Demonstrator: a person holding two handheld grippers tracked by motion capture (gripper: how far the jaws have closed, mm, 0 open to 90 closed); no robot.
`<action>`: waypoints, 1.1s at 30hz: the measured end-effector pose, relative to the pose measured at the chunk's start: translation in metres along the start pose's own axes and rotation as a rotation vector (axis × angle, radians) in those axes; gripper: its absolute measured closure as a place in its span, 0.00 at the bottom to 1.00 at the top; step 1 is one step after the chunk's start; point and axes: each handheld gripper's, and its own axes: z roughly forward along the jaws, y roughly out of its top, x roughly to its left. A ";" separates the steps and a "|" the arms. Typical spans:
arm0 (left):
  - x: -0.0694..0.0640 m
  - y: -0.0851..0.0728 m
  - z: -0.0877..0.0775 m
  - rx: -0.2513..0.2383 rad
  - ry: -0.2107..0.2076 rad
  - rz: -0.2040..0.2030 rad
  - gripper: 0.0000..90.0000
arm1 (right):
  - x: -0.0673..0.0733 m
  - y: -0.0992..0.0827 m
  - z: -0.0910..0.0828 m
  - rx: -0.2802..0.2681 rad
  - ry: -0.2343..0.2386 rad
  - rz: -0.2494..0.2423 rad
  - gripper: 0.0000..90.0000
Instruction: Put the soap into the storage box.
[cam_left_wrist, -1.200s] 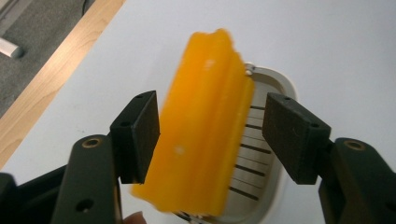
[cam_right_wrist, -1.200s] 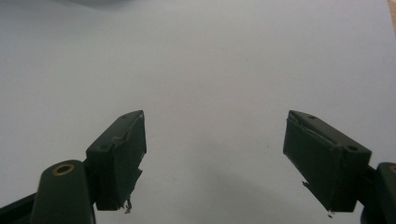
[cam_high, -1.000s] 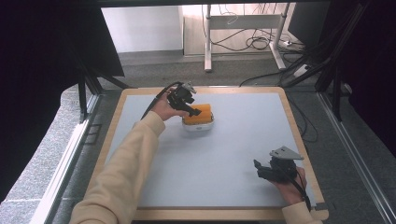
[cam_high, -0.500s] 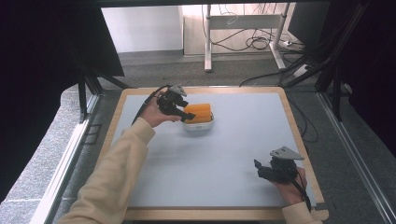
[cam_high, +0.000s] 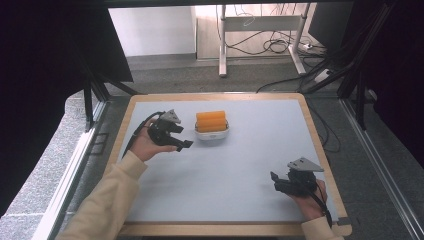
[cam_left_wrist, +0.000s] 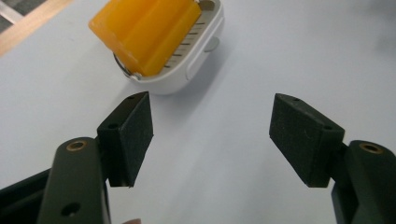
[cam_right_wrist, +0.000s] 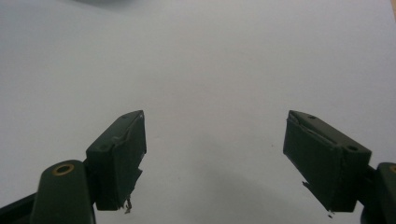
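Orange block (cam_high: 211, 120) sits in the white dish (cam_high: 212, 134) at the table's (cam_high: 240, 200) far middle, long axis running left-right. Left gripper (cam_high: 179, 141) just left of it, jaws just opened, nothing between. Right gripper (cam_high: 278, 182) near corner, released too.

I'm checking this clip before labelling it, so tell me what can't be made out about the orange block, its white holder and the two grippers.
- Orange block: its top end is cut off by the upper edge of the left gripper view.
- White holder: its inside and floor are hidden by the block in the high view.
- Left gripper: its jaws have just been opening with nothing between them; the pads are too small in the high view.
- Right gripper: the frame's lower edge cuts off its body.
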 end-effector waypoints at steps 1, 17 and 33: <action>-0.001 -0.003 -0.002 0.001 0.004 -0.004 0.33 | 0.000 0.000 0.000 0.002 0.001 0.000 0.24; -0.037 -0.073 -0.030 -0.003 0.077 -0.048 0.30 | 0.003 0.000 0.000 0.008 0.006 0.005 0.24; -0.031 -0.084 -0.032 -0.008 0.078 -0.093 0.30 | 0.000 -0.001 0.000 0.001 0.006 0.002 0.24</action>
